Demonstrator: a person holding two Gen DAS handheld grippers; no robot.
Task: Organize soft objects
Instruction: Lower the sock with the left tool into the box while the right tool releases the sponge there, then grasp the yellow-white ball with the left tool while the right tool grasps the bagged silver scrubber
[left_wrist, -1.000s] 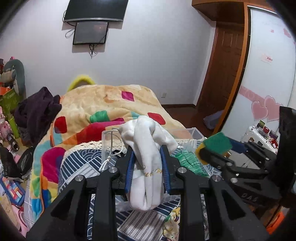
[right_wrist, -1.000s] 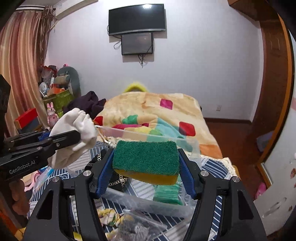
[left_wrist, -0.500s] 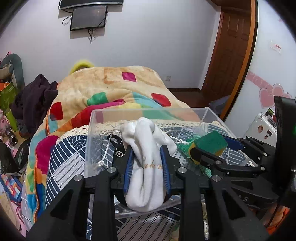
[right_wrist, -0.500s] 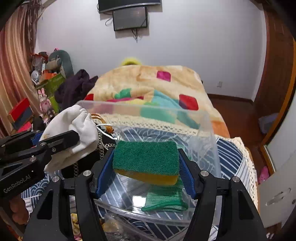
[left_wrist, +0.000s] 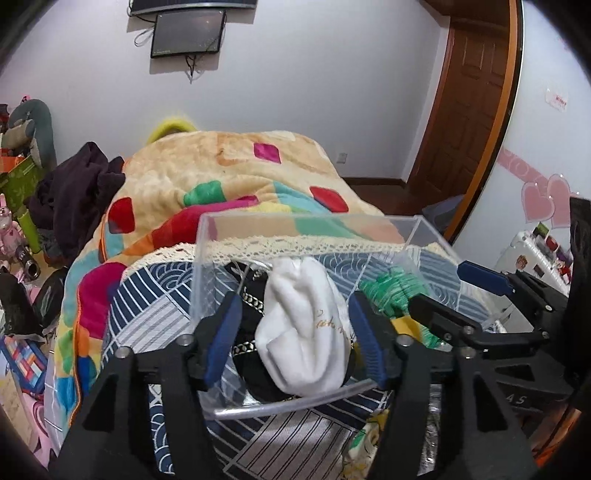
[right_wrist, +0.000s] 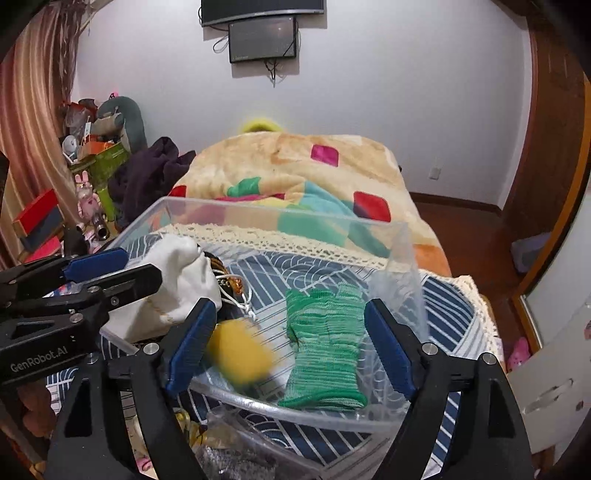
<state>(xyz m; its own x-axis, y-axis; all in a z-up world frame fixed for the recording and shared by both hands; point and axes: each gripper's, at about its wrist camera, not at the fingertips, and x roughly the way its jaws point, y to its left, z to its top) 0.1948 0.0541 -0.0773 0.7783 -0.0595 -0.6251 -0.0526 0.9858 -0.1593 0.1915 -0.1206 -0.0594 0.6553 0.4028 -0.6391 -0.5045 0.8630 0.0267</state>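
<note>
Left gripper is opening, its pads clear of the white sock, which is lying between them in the clear bin. Right gripper is also opening: the sponge, blurred, is sitting in the bin just inside its left finger, with the green glove resting between the fingers.
</note>
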